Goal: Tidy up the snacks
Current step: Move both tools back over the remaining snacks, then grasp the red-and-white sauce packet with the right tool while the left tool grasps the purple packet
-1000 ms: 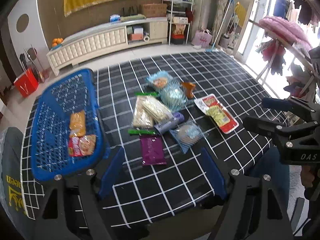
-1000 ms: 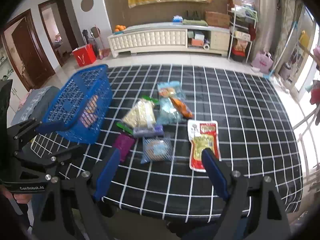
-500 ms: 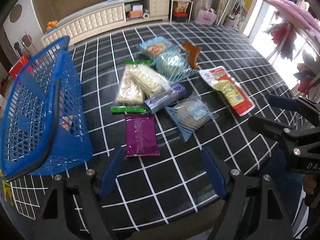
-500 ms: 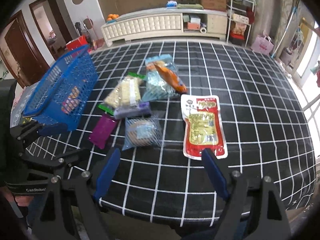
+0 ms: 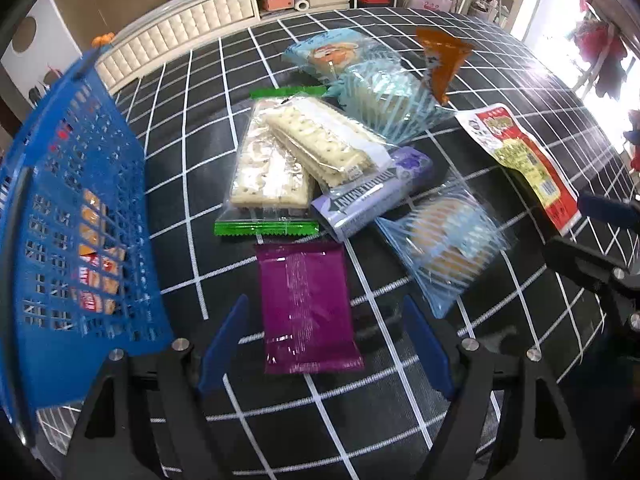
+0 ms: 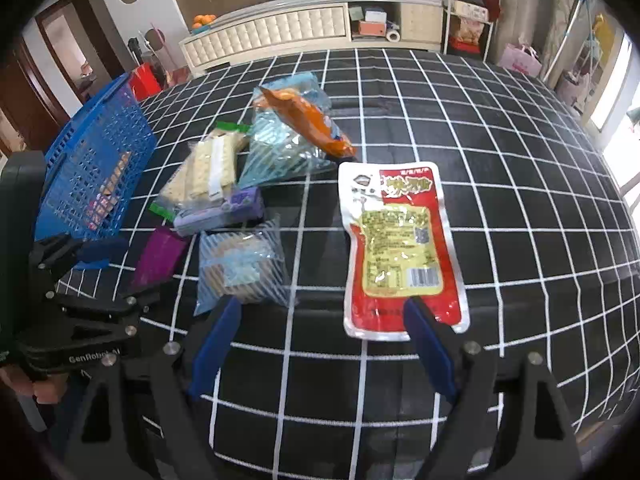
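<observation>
I see my left tongs [image 5: 324,344] open around the flat purple foil packet [image 5: 306,304]; my right tongs [image 6: 320,338] open, the red-and-yellow plastic pouch [image 6: 400,248] at their right finger.

The desk [image 6: 500,168] lies bare across the whole right half of the right wrist frame, and along its near edge at the bottom, so a gripper could pass there freely. The middle is crowded: a purple packet [image 5: 306,306], a striped blue bag [image 5: 444,248] and a red pouch [image 6: 400,248] lie nearest, each with a strip of bare cloth around it. Behind them the cracker packs [image 5: 280,160] and more bags overlap in a heap with no gaps between. At the left of both frames the blue basket [image 5: 80,208] stands as a tall wall, just beside the purple packet, blocking any sideways sweep from that side.
</observation>
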Action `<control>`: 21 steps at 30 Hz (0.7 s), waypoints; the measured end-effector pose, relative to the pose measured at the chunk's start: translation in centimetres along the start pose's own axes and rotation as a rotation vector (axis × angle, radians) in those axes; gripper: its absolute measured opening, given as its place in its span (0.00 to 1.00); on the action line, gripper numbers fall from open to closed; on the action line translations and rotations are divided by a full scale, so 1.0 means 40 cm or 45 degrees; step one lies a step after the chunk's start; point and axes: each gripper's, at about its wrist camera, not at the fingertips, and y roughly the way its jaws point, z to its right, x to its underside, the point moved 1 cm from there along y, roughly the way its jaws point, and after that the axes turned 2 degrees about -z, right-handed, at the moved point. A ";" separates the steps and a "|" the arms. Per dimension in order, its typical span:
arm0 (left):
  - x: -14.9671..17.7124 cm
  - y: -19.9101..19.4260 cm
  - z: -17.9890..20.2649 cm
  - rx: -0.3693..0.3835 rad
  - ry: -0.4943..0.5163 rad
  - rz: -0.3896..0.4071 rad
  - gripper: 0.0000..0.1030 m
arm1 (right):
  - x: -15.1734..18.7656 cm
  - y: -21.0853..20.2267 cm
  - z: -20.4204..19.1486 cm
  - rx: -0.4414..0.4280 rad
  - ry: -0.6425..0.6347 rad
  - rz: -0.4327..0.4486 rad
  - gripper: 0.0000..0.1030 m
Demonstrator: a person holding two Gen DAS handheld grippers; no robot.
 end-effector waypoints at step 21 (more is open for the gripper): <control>0.023 -0.014 0.005 0.063 -0.036 0.027 0.43 | -0.007 -0.026 0.027 -0.060 0.052 0.009 0.84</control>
